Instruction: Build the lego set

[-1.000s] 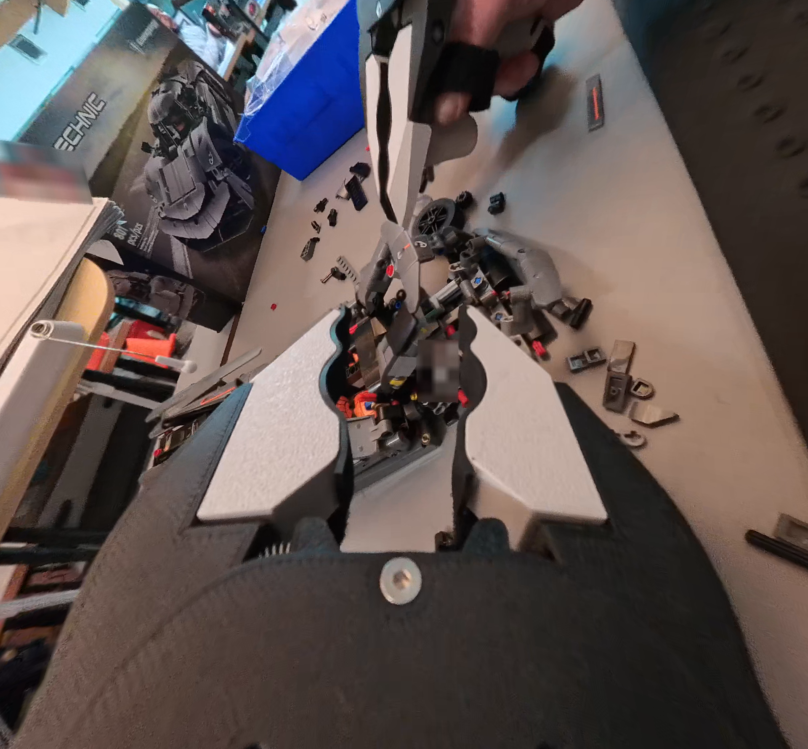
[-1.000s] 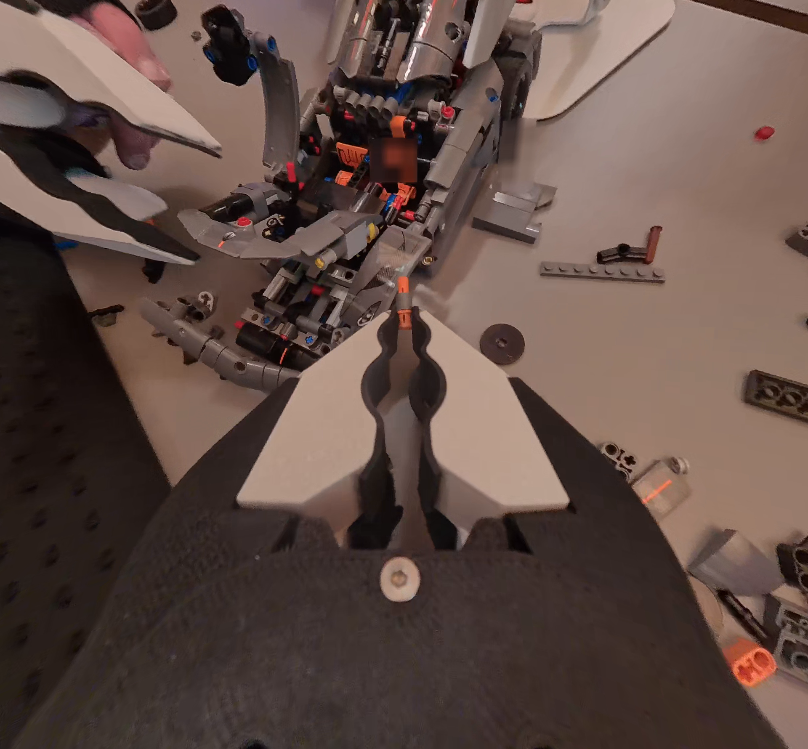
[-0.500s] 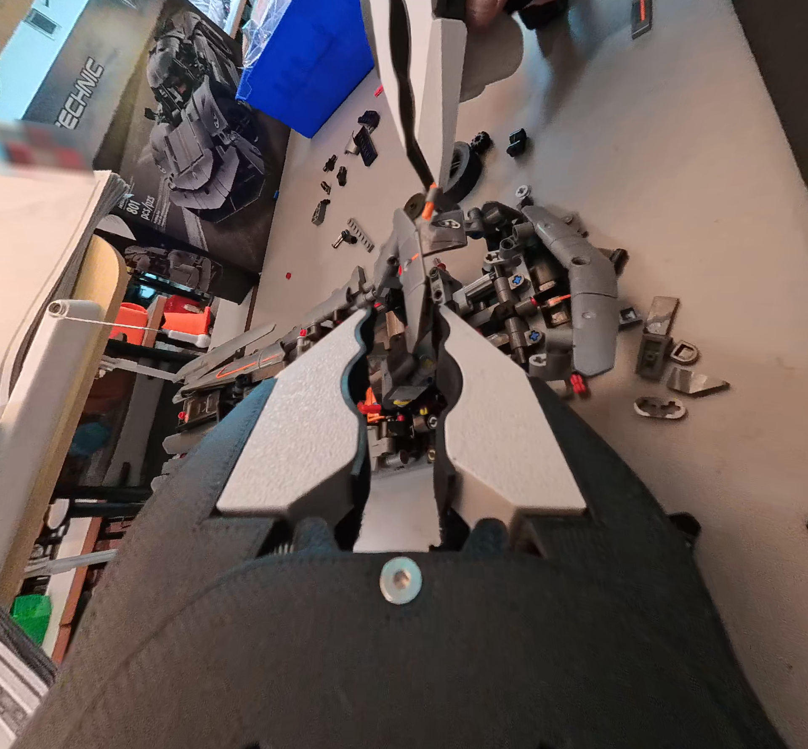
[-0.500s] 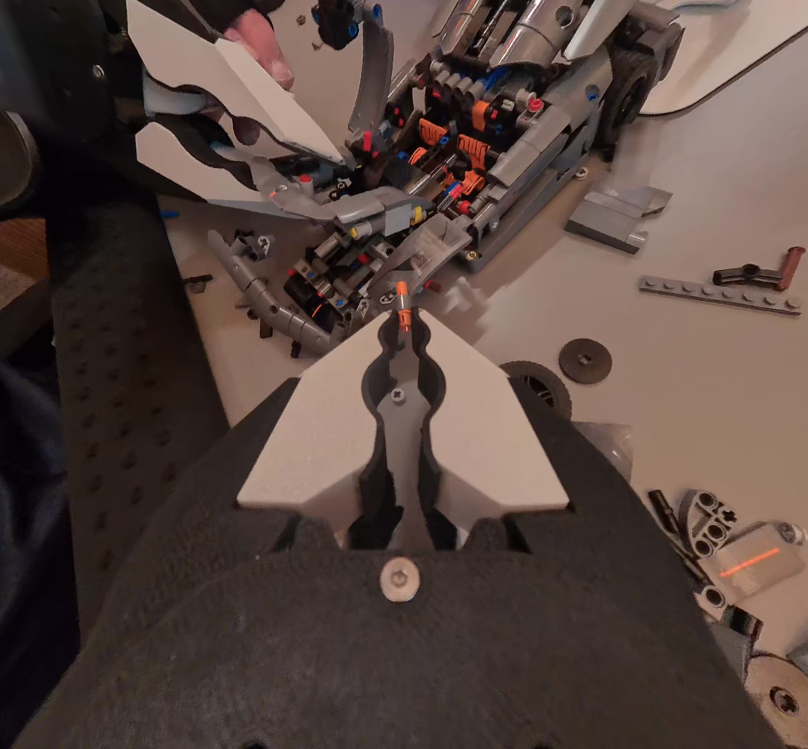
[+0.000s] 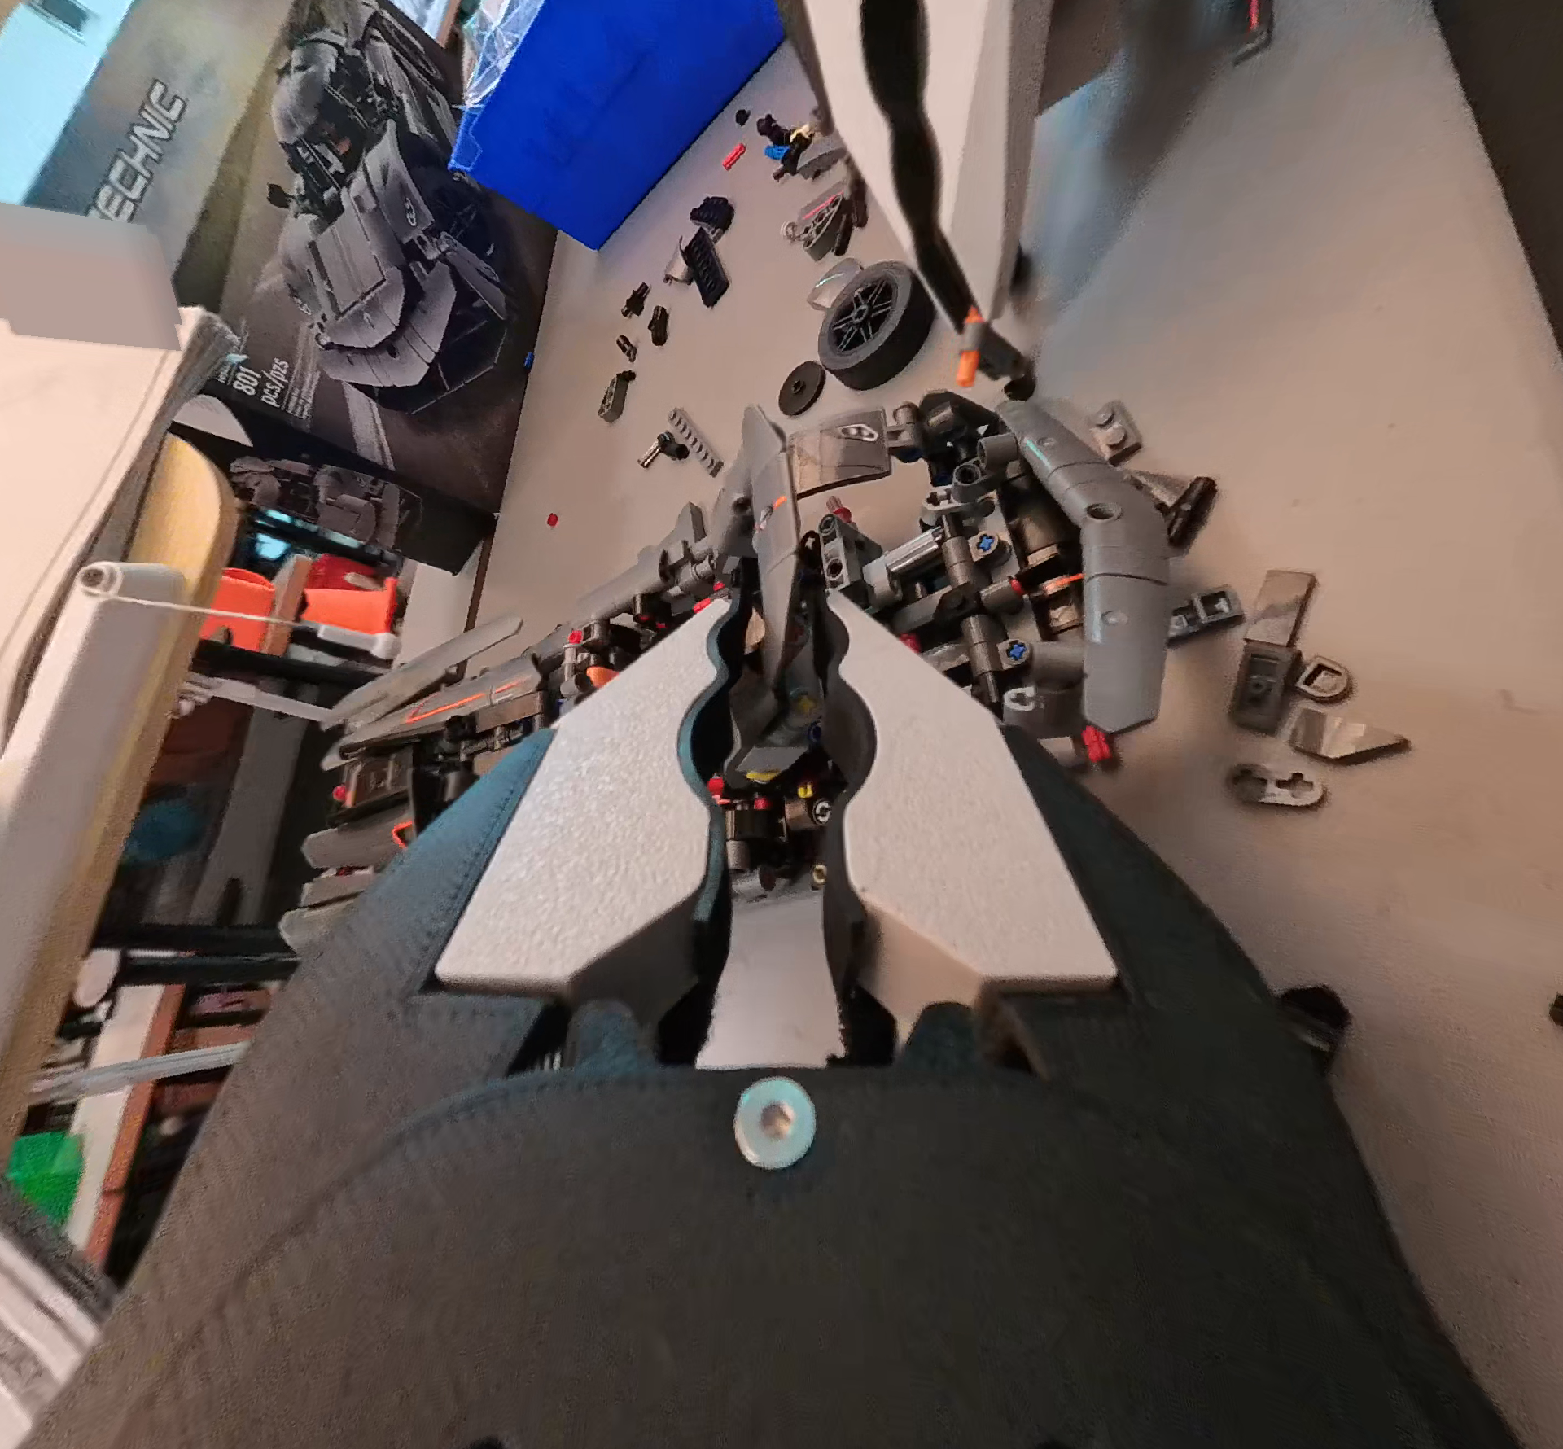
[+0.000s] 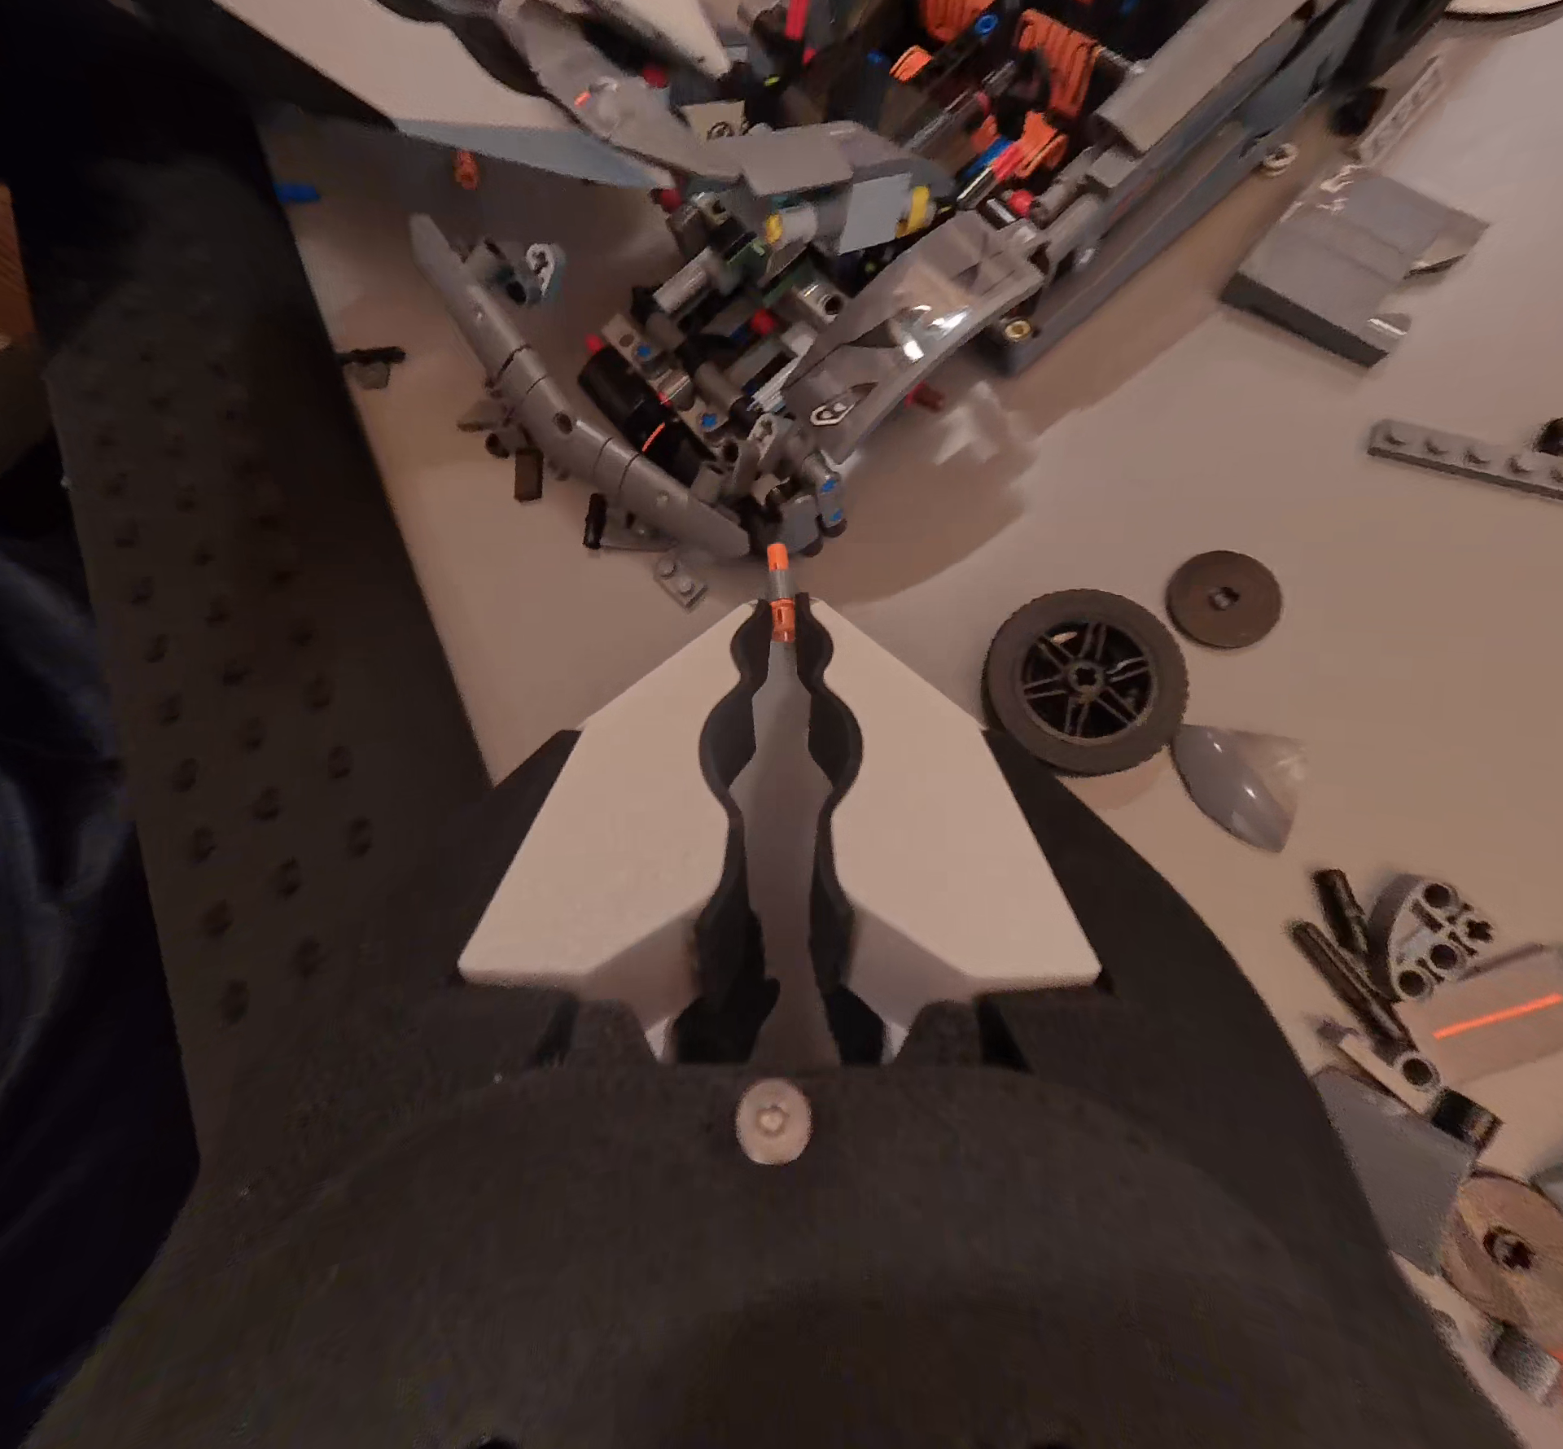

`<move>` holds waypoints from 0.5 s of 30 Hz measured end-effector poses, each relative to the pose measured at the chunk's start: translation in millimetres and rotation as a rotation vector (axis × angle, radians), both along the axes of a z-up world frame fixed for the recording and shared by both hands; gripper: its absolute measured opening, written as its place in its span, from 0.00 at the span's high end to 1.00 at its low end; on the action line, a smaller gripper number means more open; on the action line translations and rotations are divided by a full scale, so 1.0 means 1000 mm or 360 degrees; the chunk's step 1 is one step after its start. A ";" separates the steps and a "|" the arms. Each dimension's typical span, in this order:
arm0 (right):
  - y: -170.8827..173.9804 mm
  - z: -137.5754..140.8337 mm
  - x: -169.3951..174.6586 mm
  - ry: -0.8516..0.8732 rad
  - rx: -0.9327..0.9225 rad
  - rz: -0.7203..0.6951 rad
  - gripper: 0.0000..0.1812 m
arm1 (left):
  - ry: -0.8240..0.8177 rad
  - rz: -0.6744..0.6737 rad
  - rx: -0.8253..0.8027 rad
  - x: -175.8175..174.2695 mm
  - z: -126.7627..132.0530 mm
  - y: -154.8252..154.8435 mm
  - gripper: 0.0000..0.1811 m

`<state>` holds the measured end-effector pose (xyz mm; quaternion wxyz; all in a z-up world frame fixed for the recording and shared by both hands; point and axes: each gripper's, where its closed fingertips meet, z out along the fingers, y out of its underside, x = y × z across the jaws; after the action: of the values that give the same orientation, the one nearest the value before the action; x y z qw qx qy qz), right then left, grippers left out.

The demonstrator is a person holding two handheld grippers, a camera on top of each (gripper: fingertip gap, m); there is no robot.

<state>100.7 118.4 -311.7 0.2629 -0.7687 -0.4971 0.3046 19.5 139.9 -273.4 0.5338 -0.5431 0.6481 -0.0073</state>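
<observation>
My right gripper (image 6: 780,605) pinches an orange pin (image 6: 778,592) just before the car model (image 6: 846,292), while my left gripper (image 5: 778,605) clamps its grey panel (image 5: 774,529).

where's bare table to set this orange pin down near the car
Bare table lies between the loose wheel, the studded grey strip and the flat grey panel. Crowded: left of the car's nose, and the parts pile at right.

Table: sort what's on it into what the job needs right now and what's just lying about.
In use:
right gripper, shut on orange-tipped pin
left gripper, jaws closed on the grey car model

Lying about:
loose wheel
black disc
blue bin
set box
</observation>
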 end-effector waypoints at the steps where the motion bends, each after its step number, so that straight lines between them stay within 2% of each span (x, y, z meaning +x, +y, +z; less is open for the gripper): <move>1: -0.003 -0.001 -0.001 -0.0009 -0.0004 0.0026 0.98 | -0.0013 -0.0003 -0.0025 0.000 0.000 0.000 0.93; 3: -0.007 -0.001 -0.002 -0.0013 -0.0012 0.0061 0.97 | -0.0015 -0.0006 -0.0029 -0.001 0.000 0.001 0.93; 5: -0.006 0.002 -0.002 0.0018 -0.0026 0.0048 0.89 | -0.0004 -0.0008 -0.0019 -0.001 -0.001 0.001 0.93; 6: -0.004 0.006 -0.003 0.0046 -0.0029 0.0030 0.88 | -0.0003 -0.0010 -0.0018 -0.001 -0.001 0.001 0.93; 12: 0.026 0.044 -0.018 0.0337 -0.0078 -0.0169 0.91 | -0.0036 -0.0022 -0.0045 -0.002 -0.001 0.000 0.93; 15: 0.039 0.039 -0.033 0.0342 -0.0211 -0.0218 0.90 | -0.0042 -0.0027 -0.0049 -0.002 -0.001 0.000 0.93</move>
<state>67.7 157.5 -272.3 0.2833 -0.7796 -0.3912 0.3987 17.5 140.0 -274.0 0.5338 -0.5456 0.6454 -0.0290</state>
